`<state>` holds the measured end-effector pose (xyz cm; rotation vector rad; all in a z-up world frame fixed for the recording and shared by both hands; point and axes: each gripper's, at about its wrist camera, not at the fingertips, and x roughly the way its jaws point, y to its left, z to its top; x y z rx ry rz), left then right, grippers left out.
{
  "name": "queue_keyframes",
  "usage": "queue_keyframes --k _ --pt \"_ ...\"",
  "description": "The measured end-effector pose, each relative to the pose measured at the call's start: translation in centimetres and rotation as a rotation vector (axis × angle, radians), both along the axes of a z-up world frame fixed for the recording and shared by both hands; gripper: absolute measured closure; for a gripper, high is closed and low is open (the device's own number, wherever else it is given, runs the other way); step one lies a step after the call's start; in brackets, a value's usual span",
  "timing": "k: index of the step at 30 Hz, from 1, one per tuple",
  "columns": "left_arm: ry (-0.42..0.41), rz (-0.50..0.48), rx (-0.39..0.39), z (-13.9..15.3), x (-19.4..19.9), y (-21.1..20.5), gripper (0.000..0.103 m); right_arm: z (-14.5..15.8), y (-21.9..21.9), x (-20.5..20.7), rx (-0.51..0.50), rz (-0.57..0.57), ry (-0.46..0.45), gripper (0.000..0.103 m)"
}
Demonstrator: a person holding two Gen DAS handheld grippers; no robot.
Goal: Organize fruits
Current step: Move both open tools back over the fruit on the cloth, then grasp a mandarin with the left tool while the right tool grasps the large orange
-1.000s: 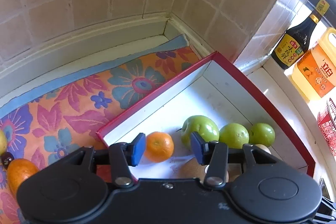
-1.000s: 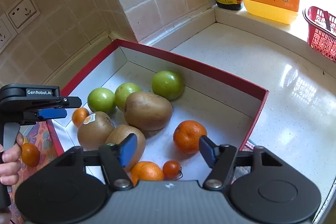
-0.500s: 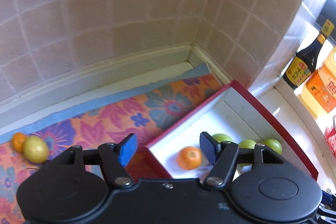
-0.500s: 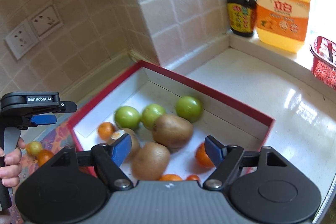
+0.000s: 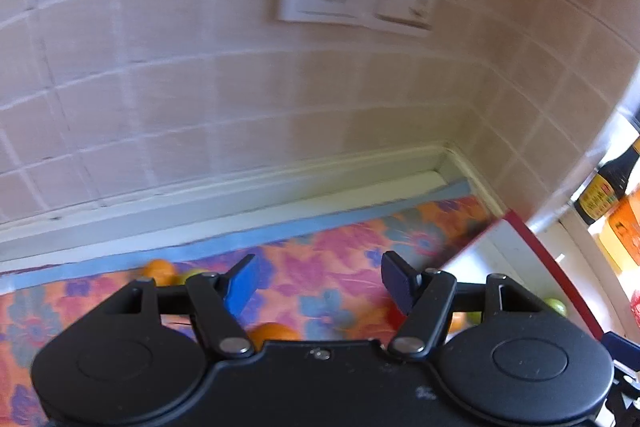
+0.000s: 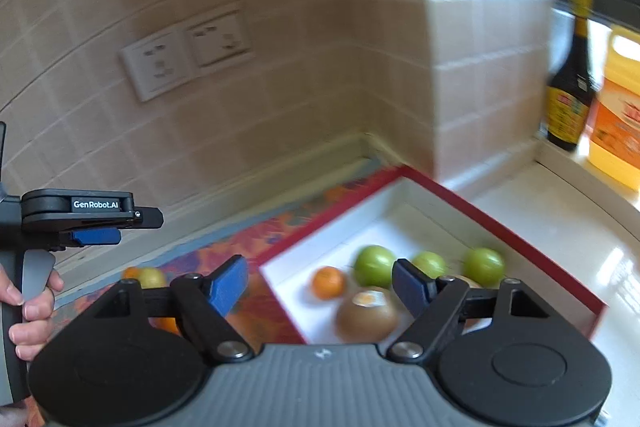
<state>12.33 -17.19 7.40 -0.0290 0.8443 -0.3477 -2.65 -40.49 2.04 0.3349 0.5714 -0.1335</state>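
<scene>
Both the left claw [image 5: 318, 281] and right claw [image 6: 320, 285] gape wide and empty above a floral mat [image 5: 340, 259], while round green fruits [image 6: 374, 265], a glossy tangerine [image 6: 328, 281] and a fuzzy kiwi [image 6: 366, 313] sit inside the red-rimmed white box [image 6: 500, 227] beside a dark sauce bottle [image 6: 568, 99].
</scene>
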Motion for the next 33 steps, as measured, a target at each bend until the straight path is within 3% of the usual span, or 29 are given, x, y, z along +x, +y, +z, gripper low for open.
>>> queue_keyframes --k 7,13,23,28,33 --pt "0.024 0.107 -0.011 0.3 1.7 6.7 0.023 0.7 5.6 3.3 -0.024 0.125 -0.010 0.021" --pt "0.092 0.188 -0.048 -1.4 3.6 10.8 0.023 -0.4 9.8 6.1 -0.055 0.245 0.005 0.020" --pt "0.264 0.272 -0.146 -7.6 8.6 13.6 0.023 -6.3 15.9 11.6 -0.131 0.405 0.102 0.018" --pt "0.339 0.303 -0.185 -10.5 10.5 14.0 0.035 -9.3 17.4 14.0 -0.148 0.439 0.148 0.018" --pt "0.371 0.318 -0.213 -12.3 11.6 14.1 0.039 -11.2 16.9 15.3 -0.094 0.425 0.162 0.019"
